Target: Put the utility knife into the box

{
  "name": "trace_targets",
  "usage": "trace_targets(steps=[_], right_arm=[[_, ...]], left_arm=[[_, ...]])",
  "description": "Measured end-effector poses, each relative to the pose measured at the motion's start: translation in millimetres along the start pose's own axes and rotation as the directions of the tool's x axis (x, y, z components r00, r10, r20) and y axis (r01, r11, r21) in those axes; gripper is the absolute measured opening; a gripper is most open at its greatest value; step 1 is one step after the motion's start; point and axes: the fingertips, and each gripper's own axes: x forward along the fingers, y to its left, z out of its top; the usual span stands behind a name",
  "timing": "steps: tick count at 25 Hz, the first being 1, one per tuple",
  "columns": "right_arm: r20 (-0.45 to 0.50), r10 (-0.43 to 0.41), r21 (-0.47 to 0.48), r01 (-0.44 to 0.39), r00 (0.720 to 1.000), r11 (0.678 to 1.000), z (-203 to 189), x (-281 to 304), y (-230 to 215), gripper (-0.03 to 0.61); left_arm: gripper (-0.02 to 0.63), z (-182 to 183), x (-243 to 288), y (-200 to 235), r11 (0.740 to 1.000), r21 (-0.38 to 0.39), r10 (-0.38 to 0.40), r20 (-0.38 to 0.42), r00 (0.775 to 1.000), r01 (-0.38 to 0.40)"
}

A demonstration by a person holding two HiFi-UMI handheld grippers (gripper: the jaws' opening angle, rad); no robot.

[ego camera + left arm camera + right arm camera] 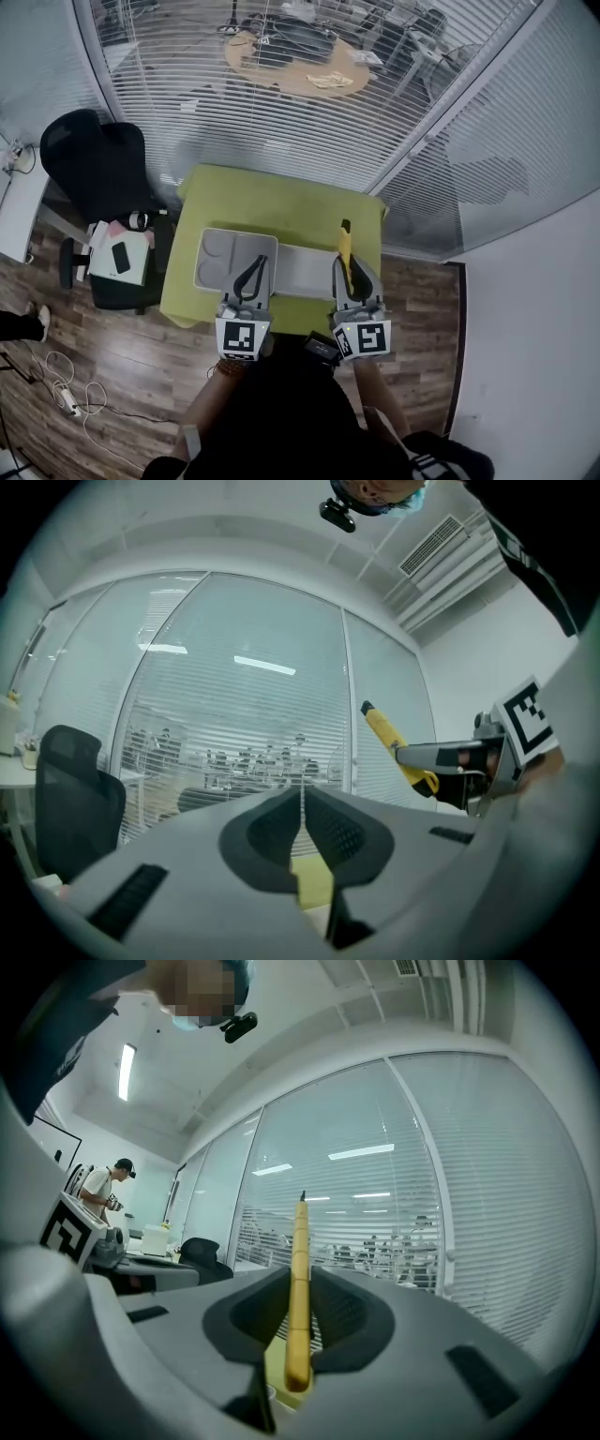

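Observation:
My right gripper [348, 272] is shut on a yellow utility knife [345, 247], held above the right part of the green table [281, 206]. In the right gripper view the knife [298, 1288] stands upright between the pads, its tip pointing up and away. The open grey-white box [225, 246] lies on the table's front half, under both grippers. My left gripper [251, 274] hovers over the box with its jaws shut on nothing. The left gripper view shows its jaws [303, 803] touching, and the knife [392, 745] off to the right.
A black office chair [98, 164] stands left of the table, with a low seat holding papers and a phone [122, 258] beside it. A glass wall with blinds runs behind the table. Cables [66, 398] lie on the wooden floor. A person [103, 1190] stands far off.

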Motion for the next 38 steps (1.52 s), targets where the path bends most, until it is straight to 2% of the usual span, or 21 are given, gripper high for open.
trace_targets(steps=[3,6,38], right_arm=[[-0.015,-0.005,-0.003,0.005,1.0,1.0,-2.5,1.7,-5.7,0.063],[-0.026,-0.008,-0.002,0.008,1.0,1.0,-8.8,2.9,-11.7,0.063],[-0.159,0.038,0.009,-0.037,0.987,0.999,-74.0,30.9,-1.4,0.063]], left_arm=[[0.022,4.5,3.5,-0.6,1.0,0.0,0.005,0.015,1.0,-0.005],[0.022,-2.4,6.5,-2.4,1.0,0.006,0.001,-0.011,1.0,-0.001],[0.021,-15.3,11.9,12.3,1.0,0.018,0.004,-0.057,0.998,-0.003]])
